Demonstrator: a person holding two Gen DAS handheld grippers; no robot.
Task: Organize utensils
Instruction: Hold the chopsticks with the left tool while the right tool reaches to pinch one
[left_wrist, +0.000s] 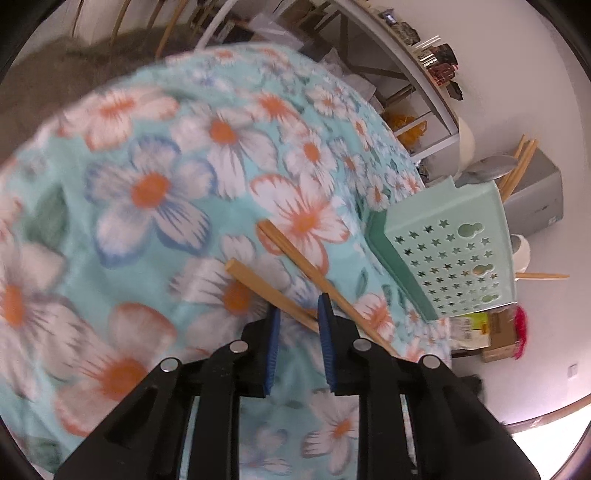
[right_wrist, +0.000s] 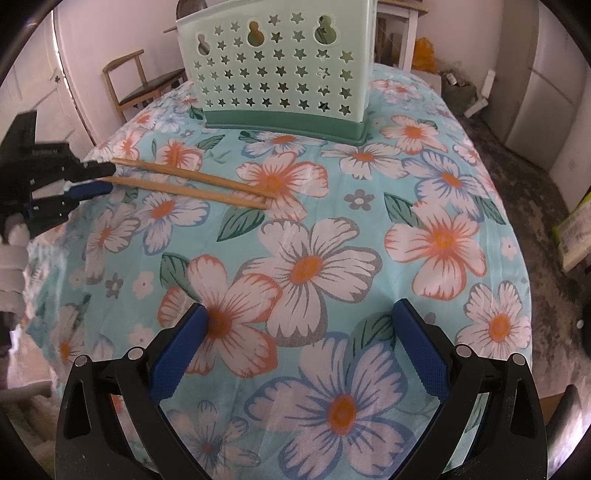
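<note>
While two chopsticks (right_wrist: 192, 182) lie lengthwise ahead of it on the floral tablecloth (right_wrist: 369, 229), the left gripper (left_wrist: 299, 306) has narrowed onto their near ends; whether it pinches them is unclear. Beyond stands the utensil holder (right_wrist: 280, 70), spoon and chopsticks inside. Farther off, the right gripper (right_wrist: 299, 347) gapes empty.

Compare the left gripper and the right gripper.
The left gripper has its fingers nearly together around a chopstick; the right gripper stands wide open and empty. The left works at the table's edge, the right hovers over open cloth. Both have blue pads.
</note>
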